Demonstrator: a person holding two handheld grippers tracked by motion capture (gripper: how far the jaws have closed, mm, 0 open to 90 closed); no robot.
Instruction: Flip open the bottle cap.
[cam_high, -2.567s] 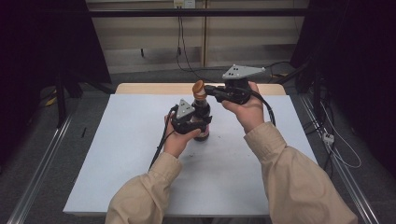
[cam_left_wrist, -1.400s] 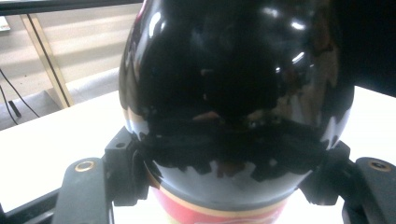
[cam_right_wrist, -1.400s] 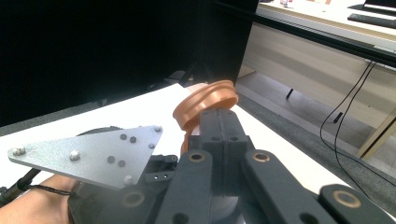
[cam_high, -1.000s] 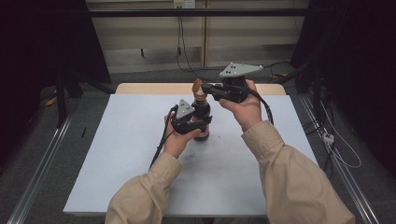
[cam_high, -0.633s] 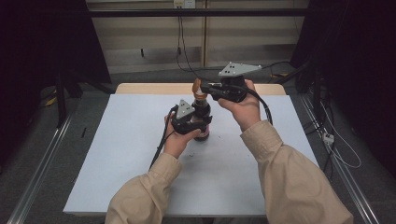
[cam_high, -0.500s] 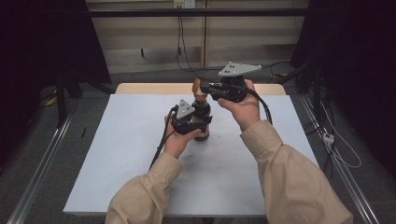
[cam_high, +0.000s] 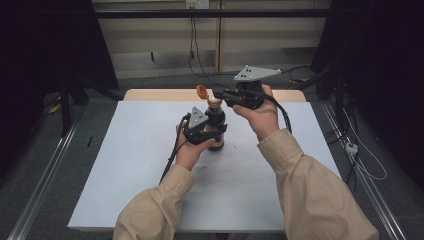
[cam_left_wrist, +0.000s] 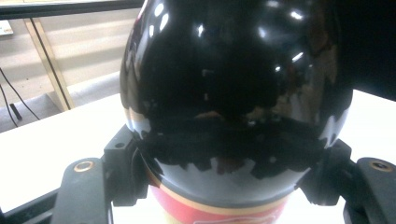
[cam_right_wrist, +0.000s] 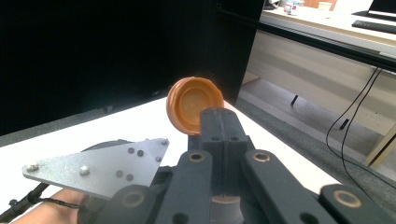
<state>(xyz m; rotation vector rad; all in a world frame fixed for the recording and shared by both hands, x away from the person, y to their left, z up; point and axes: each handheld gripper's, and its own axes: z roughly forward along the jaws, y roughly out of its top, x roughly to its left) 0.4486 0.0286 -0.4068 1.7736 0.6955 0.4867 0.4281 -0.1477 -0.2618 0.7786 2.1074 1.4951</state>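
Note:
A dark glossy bottle (cam_high: 216, 125) with a red label band stands on the white table top (cam_high: 125, 165). My left gripper (cam_high: 212, 134) is shut on its round body, and in the left gripper view the bottle (cam_left_wrist: 233, 93) bulges between the two pads of the left gripper (cam_left_wrist: 229, 172). The bottle's orange flip cap (cam_high: 202, 92) hangs open, tipped to the left of the neck. My right gripper (cam_high: 218, 96) comes in level from the right, its jaws pressed together. In the right gripper view the right gripper (cam_right_wrist: 219, 116) has its tips just in front of the cap's (cam_right_wrist: 194, 103) hollow inside.
A wooden strip (cam_high: 150, 94) edges the table at the back. Cables (cam_high: 360, 155) lie on the floor at the right, and metal rails (cam_high: 40, 195) run along the left side. Dark curtains stand on both sides.
The orange cap has swung further open to the left, and the right gripper's tip has followed it slightly left. The left gripper and bottle have stayed put.

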